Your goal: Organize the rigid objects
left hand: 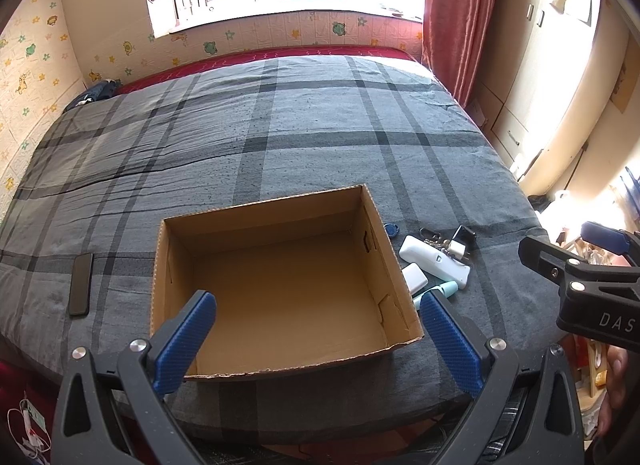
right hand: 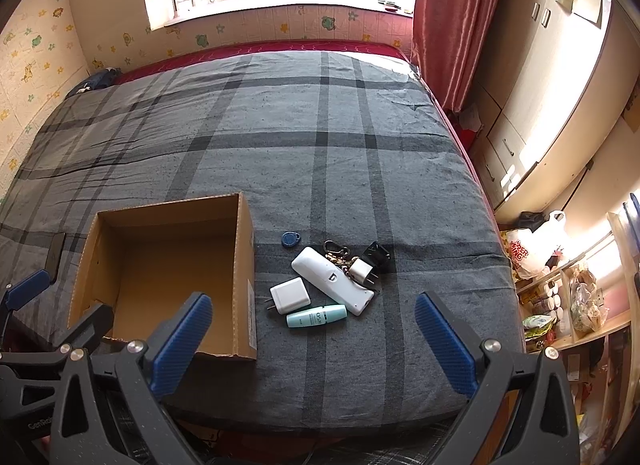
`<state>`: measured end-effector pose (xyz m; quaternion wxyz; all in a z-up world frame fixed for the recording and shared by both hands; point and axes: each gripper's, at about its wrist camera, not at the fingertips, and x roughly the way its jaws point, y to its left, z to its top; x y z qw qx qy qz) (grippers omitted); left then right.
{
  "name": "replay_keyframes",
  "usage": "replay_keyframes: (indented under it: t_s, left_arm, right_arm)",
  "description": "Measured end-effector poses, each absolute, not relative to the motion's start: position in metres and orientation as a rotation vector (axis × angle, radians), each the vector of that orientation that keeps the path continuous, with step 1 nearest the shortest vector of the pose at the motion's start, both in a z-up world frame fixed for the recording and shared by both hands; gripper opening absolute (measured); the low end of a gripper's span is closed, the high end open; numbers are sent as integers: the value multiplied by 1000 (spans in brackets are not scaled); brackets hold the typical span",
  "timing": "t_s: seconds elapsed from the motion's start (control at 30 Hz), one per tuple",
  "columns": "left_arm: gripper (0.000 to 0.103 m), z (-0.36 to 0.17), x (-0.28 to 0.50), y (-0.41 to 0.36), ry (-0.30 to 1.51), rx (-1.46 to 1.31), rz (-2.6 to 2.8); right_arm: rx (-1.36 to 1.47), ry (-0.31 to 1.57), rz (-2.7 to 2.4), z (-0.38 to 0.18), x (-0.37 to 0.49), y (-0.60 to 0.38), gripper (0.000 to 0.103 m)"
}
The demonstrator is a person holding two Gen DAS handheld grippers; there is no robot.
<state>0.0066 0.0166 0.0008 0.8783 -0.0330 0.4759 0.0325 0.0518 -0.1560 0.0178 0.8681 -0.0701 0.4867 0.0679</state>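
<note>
An open, empty cardboard box (left hand: 280, 281) (right hand: 164, 265) sits on the grey plaid bed. Right of it lies a small pile: a white remote (right hand: 332, 280) (left hand: 434, 261), a white square charger (right hand: 290, 295) (left hand: 415, 279), a teal tube (right hand: 316, 315) (left hand: 444, 289), a small white plug (right hand: 361, 269), a black adapter (right hand: 376, 255), a key ring (right hand: 336, 251) and a blue key fob (right hand: 288, 239) (left hand: 391, 229). My left gripper (left hand: 318, 335) is open and empty over the box's near edge. My right gripper (right hand: 314, 339) is open and empty just short of the pile.
A black phone (left hand: 81, 284) lies on the bed left of the box. The bed's near edge is right below both grippers. Cupboards and cluttered shelves (right hand: 568, 297) stand to the right. A red curtain (right hand: 448, 17) hangs at the far right corner.
</note>
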Motion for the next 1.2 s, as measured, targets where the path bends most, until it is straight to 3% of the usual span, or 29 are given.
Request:
replay_keyframes:
  t_s: [0.47,1.2]
  left_arm:
    - [103,-21,15,65,1015,-77,135]
    - [103,-129,27,192,1160,-190,256]
  right_arm:
    - [-159,1047,148,6,64,-148,103]
    - [-144,1147,103,-38,96,-153,103]
